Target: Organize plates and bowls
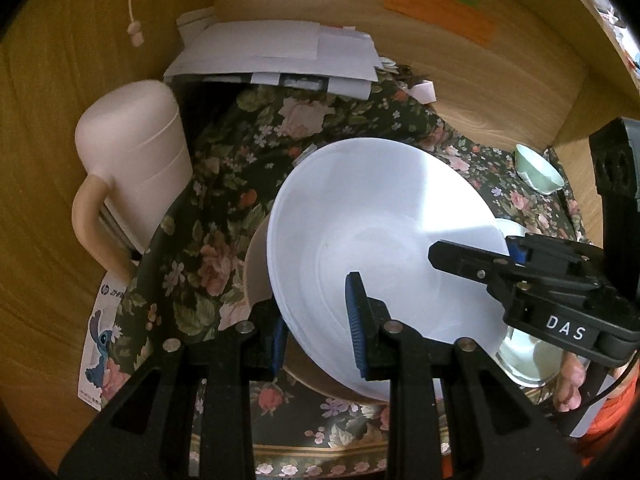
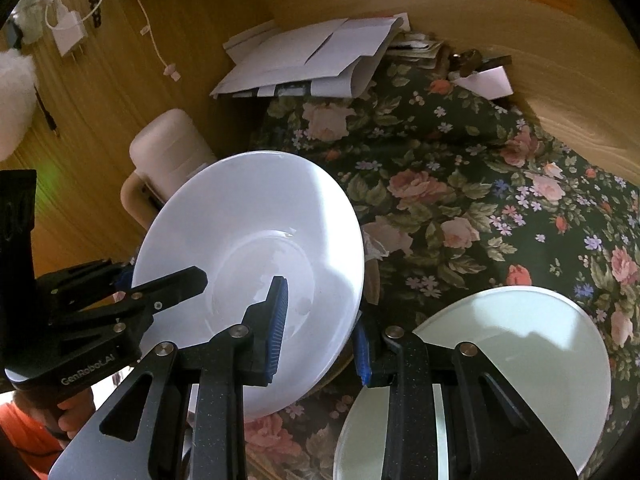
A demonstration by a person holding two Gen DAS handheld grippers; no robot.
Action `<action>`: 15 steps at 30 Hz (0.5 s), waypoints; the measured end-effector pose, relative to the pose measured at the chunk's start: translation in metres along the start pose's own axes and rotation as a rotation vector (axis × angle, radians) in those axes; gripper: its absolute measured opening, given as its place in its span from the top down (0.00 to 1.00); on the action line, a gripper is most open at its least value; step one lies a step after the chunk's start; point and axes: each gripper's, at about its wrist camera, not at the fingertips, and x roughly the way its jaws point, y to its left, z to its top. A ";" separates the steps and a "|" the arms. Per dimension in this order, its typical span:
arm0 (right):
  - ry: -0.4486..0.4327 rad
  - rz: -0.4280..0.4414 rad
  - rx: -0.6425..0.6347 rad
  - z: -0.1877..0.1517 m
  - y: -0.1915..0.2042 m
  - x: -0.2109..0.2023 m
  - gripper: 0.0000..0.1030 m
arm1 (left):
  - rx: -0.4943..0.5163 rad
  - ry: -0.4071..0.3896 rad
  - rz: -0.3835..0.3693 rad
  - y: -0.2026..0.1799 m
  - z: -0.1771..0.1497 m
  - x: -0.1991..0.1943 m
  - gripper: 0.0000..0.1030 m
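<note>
A wide, shallow white plate (image 1: 380,232) (image 2: 256,240) hangs tilted above the floral tablecloth, held by both grippers. My left gripper (image 1: 316,332) is shut on its near-left rim, one blue pad inside the plate and one under it. Across the plate, my right gripper (image 2: 320,340) is shut on the right rim in the same way. Each gripper shows in the other's view: the right gripper (image 1: 480,264) and the left gripper (image 2: 160,284). A beige dish (image 1: 256,272) lies partly hidden under the white plate. A pale green plate (image 2: 520,360) lies to the right, and a small green bowl (image 1: 540,168) stands farther back.
A pink lidded jug (image 1: 136,152) stands at the left against the wooden wall. A stack of white papers (image 1: 280,52) lies at the back. The floral tablecloth (image 2: 460,184) covers the table between wooden walls. A person's hand and orange sleeve (image 2: 24,428) show at the lower left.
</note>
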 end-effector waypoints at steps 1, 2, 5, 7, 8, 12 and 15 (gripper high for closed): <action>0.005 -0.003 -0.007 0.000 0.001 0.002 0.74 | -0.003 0.002 0.001 0.001 -0.001 0.001 0.74; 0.007 -0.006 -0.009 0.000 0.001 0.002 0.74 | -0.005 0.005 0.002 0.002 -0.001 0.002 0.74; 0.010 -0.021 -0.020 0.001 0.002 0.005 0.73 | -0.013 0.017 0.001 0.006 -0.003 0.005 0.74; 0.007 -0.031 -0.009 0.002 0.000 0.005 0.72 | -0.023 0.027 0.000 0.008 -0.003 0.008 0.74; 0.009 -0.027 -0.003 0.002 -0.001 0.005 0.72 | -0.024 0.026 0.006 0.009 -0.003 0.008 0.74; 0.005 -0.028 -0.004 0.002 -0.001 0.006 0.72 | -0.021 0.019 0.015 0.011 -0.001 0.010 0.74; 0.002 -0.028 -0.007 0.002 -0.001 0.005 0.72 | -0.011 0.015 0.029 0.010 0.000 0.013 0.74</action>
